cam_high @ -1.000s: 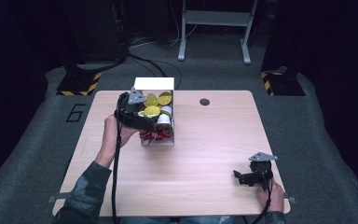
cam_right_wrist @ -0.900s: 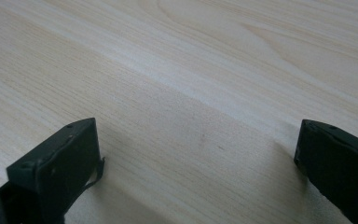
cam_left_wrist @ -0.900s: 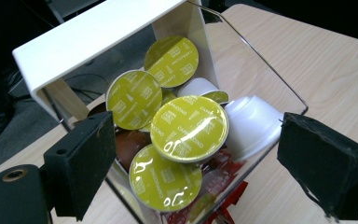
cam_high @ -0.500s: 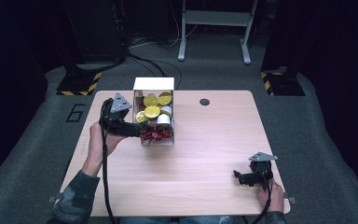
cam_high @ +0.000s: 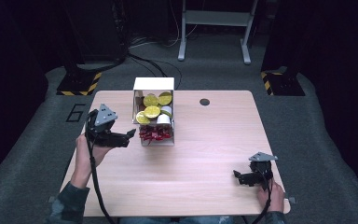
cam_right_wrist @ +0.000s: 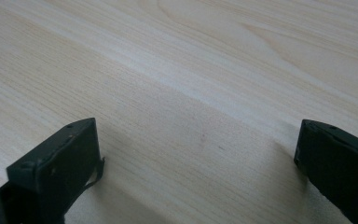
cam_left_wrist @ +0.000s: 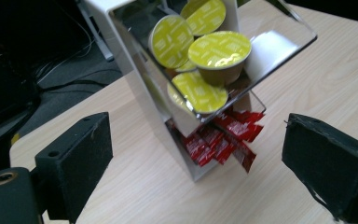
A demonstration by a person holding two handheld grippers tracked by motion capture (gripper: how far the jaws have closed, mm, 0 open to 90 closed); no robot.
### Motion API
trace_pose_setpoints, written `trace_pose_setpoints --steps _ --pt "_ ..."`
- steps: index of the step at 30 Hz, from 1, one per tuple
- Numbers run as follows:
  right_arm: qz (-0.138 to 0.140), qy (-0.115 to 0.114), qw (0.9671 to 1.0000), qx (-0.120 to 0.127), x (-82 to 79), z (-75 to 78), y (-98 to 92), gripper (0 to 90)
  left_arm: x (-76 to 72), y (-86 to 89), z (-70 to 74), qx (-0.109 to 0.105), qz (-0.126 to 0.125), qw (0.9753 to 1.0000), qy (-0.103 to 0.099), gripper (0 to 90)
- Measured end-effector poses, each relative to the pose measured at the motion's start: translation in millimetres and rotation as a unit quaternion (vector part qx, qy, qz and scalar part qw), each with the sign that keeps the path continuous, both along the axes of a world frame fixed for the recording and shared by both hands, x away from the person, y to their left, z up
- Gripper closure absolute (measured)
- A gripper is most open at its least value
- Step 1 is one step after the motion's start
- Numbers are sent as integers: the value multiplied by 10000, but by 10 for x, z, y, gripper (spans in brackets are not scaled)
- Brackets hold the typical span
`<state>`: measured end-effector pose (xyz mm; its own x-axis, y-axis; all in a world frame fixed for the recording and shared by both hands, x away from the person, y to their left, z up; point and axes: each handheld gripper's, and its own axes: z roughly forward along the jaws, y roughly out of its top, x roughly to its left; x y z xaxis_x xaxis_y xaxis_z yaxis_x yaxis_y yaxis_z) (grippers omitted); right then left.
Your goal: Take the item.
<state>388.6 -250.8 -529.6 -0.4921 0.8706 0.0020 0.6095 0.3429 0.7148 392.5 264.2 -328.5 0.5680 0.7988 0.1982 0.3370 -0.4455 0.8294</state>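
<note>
Near the far edge of the table (cam_high: 214, 154), a little left of its middle, stands a white two-level rack (cam_high: 154, 84): yellow-lidded coffee pods (cam_high: 151, 111) and a couple of white ones fill its clear upper tray, and red sachets (cam_high: 154, 134) lie in the lower one. Nothing has been lifted out as far as can be seen, so the picking looks not yet begun. By the left edge, the left gripper (cam_high: 129, 135) is held level just beside the rack, pointing at the sachets, its jaws spread wide and empty. Close to the near right corner, the right gripper (cam_high: 237, 176) rests low over bare wood, well apart from the rack, jaws likewise wide apart and holding nothing.
</note>
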Motion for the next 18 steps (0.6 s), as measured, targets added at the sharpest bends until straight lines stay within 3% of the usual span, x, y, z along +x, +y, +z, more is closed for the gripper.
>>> trace_pose_setpoints --steps 8,18 --pt "4 -2 10000 -2 1 0 0 0 -141 224 -212 -62 236 9997 89 68" --pt "3 -2 10000 -2 0 0 0 0 -241 462 -595 -138 511 9976 437 31"
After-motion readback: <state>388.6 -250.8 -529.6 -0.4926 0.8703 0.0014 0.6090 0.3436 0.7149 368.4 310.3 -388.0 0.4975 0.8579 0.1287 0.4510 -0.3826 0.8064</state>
